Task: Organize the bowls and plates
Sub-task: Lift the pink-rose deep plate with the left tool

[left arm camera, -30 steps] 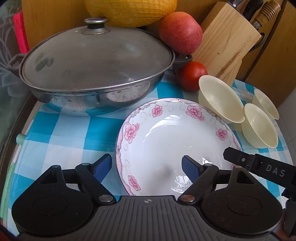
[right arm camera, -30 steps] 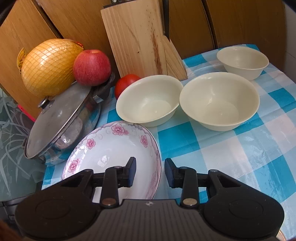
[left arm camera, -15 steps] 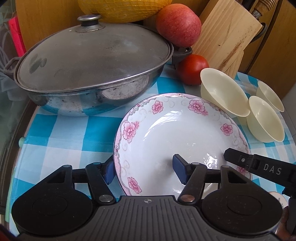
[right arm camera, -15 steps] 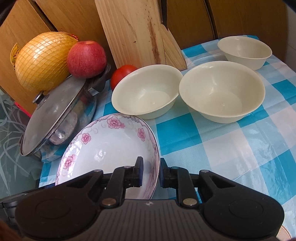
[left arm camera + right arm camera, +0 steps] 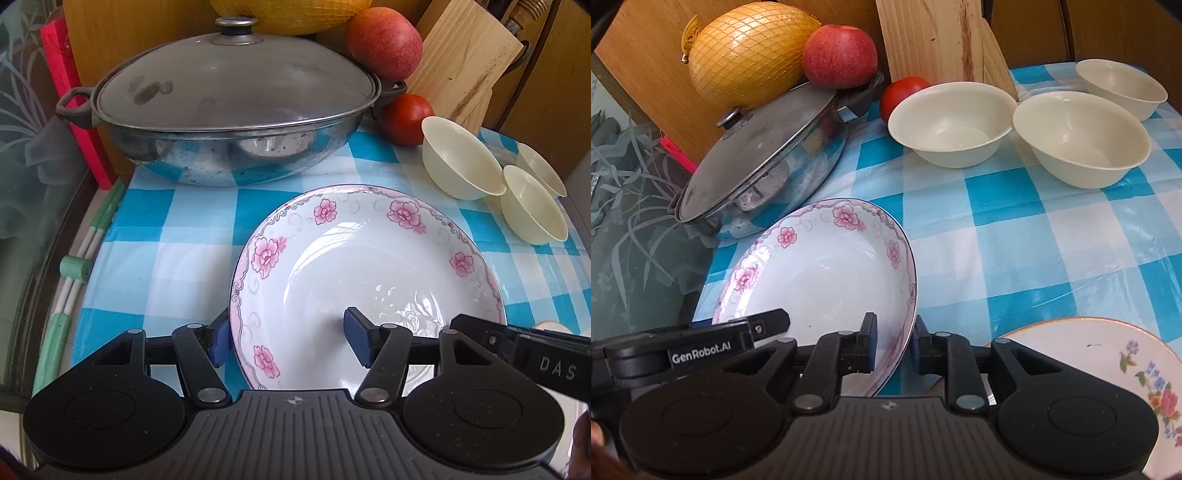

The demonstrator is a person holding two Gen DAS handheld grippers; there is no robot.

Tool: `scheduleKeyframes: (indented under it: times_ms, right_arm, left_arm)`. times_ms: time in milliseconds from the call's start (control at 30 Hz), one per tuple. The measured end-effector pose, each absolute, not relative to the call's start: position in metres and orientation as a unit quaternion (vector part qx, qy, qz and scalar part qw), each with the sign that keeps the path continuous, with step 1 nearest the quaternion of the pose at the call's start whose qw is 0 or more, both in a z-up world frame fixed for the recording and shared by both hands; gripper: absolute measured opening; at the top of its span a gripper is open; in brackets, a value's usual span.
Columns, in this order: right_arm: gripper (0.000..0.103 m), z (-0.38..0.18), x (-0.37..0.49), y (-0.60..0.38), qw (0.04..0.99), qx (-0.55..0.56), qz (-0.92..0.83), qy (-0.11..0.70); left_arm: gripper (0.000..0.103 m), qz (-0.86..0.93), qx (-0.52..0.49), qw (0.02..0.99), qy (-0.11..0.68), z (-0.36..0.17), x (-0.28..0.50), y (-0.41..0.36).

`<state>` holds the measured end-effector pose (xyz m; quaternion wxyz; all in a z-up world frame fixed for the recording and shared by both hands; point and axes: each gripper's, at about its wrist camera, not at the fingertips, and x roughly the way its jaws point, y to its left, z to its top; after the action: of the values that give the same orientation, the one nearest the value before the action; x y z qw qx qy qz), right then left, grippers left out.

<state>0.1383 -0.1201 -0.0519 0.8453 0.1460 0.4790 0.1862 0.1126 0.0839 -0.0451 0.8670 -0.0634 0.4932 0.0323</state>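
Both fingers straddle the pink-flowered plate [image 5: 369,280]: right gripper [image 5: 893,343] clamps its rim, left gripper [image 5: 288,338] (gap visible) hasn't. Two grips steady your lift.

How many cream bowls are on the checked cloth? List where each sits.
3. One beside the tomato, one to its right, one behind at the far right edge. None looks stacked or hidden.

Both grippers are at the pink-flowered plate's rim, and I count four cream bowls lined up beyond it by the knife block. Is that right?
Not quite: there are three cream bowls, not four, as the right wrist view shows. The rest holds: the left gripper and right gripper both straddle the pink-flowered plate's rim, near the knife block.
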Motion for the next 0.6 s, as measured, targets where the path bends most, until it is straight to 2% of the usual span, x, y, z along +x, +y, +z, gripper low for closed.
scheduleKeyframes:
  times_ms: [67, 167, 333, 533, 600]
  right_arm:
    - [0.022, -0.052, 0.139, -0.121, 0.847, 0.153, 0.181, 0.476]
    - [0.025, -0.049, 0.141, -0.124, 0.859, 0.159, 0.172, 0.455]
    - [0.027, -0.051, 0.149, -0.125, 0.862, 0.162, 0.166, 0.451]
    - [0.027, -0.054, 0.148, -0.112, 0.863, 0.13, 0.175, 0.455]
    - [0.023, -0.054, 0.148, -0.112, 0.865, 0.127, 0.17, 0.454]
  left_arm:
    - [0.071, 0.035, -0.07, 0.866, 0.494, -0.045, 0.112, 0.086]
    - [0.08, 0.037, -0.065, 0.867, 0.493, -0.045, 0.115, 0.084]
    - [0.083, 0.041, -0.057, 0.867, 0.493, -0.05, 0.124, 0.08]
    - [0.081, 0.037, -0.053, 0.869, 0.49, -0.05, 0.125, 0.076]
    - [0.08, 0.038, -0.054, 0.87, 0.489, -0.05, 0.125, 0.077]
